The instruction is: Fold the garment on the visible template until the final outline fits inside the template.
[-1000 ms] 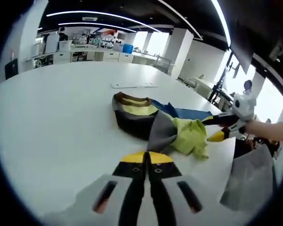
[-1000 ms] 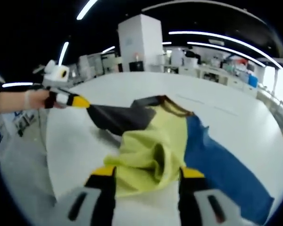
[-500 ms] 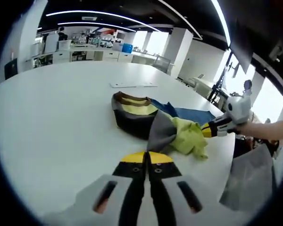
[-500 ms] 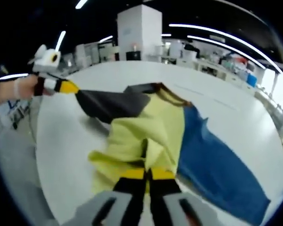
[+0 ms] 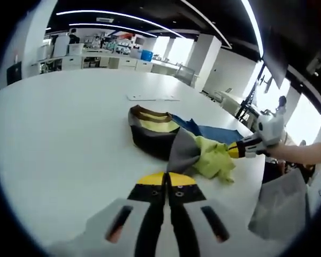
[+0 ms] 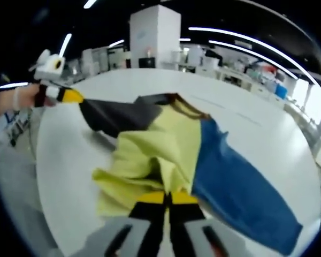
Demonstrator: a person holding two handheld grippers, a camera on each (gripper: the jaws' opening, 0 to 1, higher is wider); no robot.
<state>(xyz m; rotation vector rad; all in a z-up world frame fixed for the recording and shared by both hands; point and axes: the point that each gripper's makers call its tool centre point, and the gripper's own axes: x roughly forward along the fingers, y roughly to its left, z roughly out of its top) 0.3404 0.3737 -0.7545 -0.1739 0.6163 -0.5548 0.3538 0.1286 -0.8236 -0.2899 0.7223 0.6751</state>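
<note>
Right gripper view: the white worktop [image 6: 257, 128] carries the garment [image 6: 166, 144], a bunched yellow, blue and dark grey piece lying near the worktop's edge by the person, apparently gathered for a fold. No template outline can be made out. The right tool [image 6: 167, 199] is clamped on the yellow cloth; the left tool [image 5: 166, 179] is clamped on the grey flap, pulling it taut.

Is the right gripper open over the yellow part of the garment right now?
No, the right gripper has its jaws shut on the garment's yellow fabric.
</note>
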